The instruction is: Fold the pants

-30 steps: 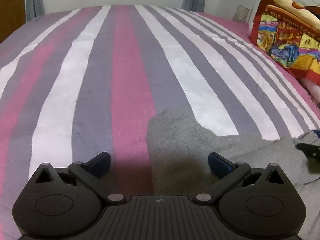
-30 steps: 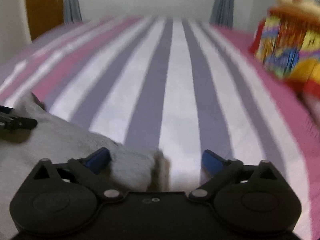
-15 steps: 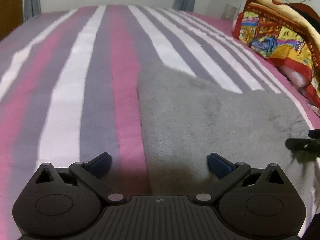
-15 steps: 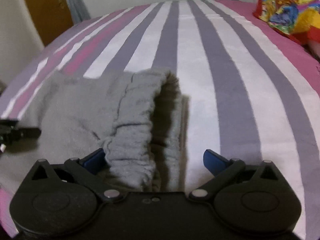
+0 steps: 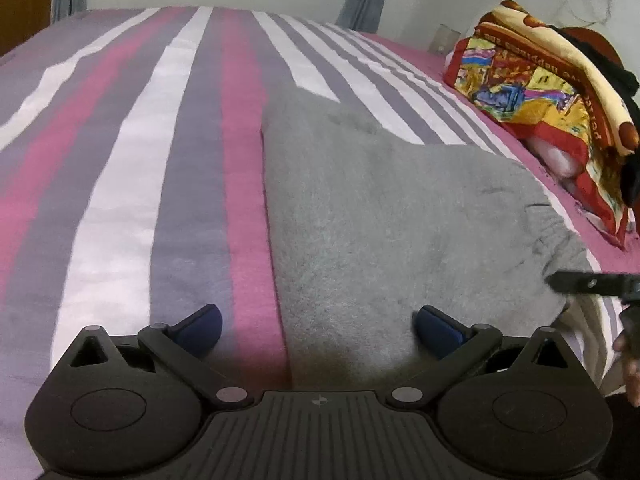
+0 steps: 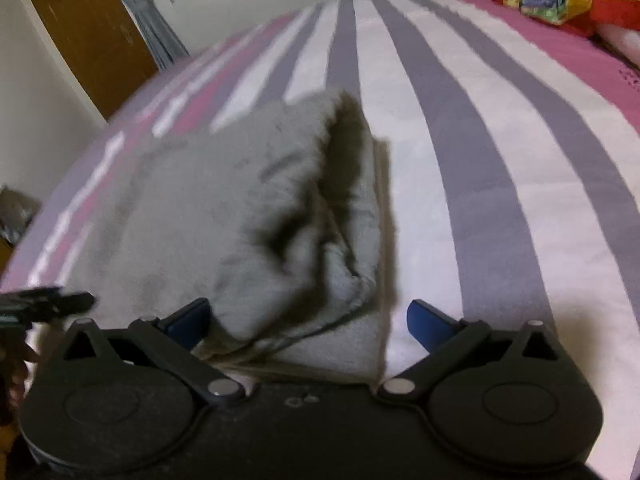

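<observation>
**Pants lie folded on the bed; both grippers stand open**

The pants (image 5: 384, 216) lie as a grey fleecy bundle on the striped bed (image 5: 132, 184), toward its near edge; in the left wrist view the cloth's left border runs straight along a pink stripe, and its far end tapers toward the middle of the bed; in the right wrist view the pants (image 6: 224, 216) show at least two layers, an upper fold lying over a lower one, with the open, shadowed edge facing right and the elastic waistband bunched near the camera.

The left gripper (image 5: 318, 330) has its fingers spread wide, one over bare bed and the other over the cloth, gripping nothing; the right gripper (image 6: 308, 320) is likewise spread, its fingers either side of the near right corner of the bundle, nothing held; whether either touches the cloth I cannot tell. A gaudy cushion (image 5: 548, 100) sits by the bed's right edge, well apart from the pants.

By my judgement one fold is laid and released, and the step in hand is the pause between folds; the next move calls for closing on both near corners through all layers, so the lower one is not left behind, then carrying them evenly toward the far end; the right side gapes, so it may want smoothing first.
</observation>
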`<state>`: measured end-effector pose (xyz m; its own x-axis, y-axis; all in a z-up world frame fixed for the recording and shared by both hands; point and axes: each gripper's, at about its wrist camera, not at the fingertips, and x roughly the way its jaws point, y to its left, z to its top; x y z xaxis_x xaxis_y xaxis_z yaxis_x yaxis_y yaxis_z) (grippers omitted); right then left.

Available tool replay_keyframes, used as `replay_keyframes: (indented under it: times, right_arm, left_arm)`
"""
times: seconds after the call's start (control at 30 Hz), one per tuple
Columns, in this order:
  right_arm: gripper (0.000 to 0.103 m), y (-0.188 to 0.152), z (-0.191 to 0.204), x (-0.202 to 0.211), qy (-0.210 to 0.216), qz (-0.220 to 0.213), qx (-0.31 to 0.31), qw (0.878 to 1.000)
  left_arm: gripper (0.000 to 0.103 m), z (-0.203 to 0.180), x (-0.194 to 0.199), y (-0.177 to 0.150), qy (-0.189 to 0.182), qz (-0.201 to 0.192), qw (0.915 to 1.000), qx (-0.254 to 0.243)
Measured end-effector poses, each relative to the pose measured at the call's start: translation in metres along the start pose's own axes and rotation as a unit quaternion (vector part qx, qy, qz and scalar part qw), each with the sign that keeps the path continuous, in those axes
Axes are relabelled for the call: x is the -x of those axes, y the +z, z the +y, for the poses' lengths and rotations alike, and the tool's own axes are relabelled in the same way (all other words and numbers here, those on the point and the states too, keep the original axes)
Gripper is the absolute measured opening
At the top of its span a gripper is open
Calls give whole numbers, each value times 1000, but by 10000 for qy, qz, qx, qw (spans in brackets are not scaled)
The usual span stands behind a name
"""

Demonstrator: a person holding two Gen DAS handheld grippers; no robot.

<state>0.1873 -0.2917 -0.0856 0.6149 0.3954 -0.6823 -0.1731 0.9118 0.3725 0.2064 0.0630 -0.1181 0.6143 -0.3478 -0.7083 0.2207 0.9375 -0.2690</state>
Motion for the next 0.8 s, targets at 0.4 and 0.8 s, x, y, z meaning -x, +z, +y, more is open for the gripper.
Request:
replay_keyframes:
  times: [0.4, 0.8]
  right_arm:
    - [102, 4, -89, -10, 1980, -53, -1967, 9603]
    - [102, 7, -73, -26, 1608, 172, -1405, 9768]
  left_arm:
    - [87, 40, -23, 15, -1642, 355, 9827, 777]
    - [87, 5, -23, 14, -876, 144, 9960, 9]
